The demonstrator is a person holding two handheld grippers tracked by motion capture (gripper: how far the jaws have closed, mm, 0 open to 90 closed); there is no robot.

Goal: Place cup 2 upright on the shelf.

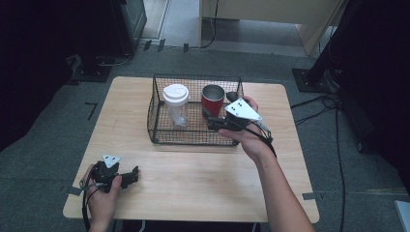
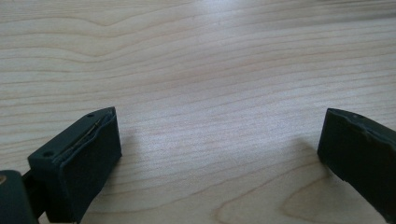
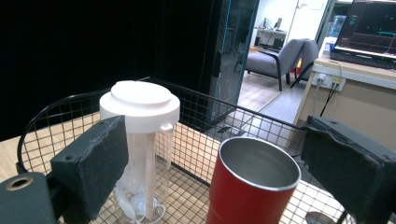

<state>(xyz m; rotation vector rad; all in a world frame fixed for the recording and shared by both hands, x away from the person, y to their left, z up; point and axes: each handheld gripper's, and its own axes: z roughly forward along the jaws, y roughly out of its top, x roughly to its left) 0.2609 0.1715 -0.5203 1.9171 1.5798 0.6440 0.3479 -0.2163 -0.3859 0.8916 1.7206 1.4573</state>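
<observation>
- Right gripper view: right gripper jaws parted wide, nothing held, framing red tumbler upright in wire basket.
- Beside it, clear bottle with white lid, also upright in basket.
- Tumbler probably rigid steel, smooth, somewhat slippery; best taken across upper wall below rim.
- Left gripper: jaws wide open, empty, resting low over bare wooden surface.

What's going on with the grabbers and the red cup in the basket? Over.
Right gripper open, just behind red metal tumbler, not gripping. Left gripper open, resting on wooden table. Clear white-lidded bottle stands beside tumbler in black wire basket.
</observation>
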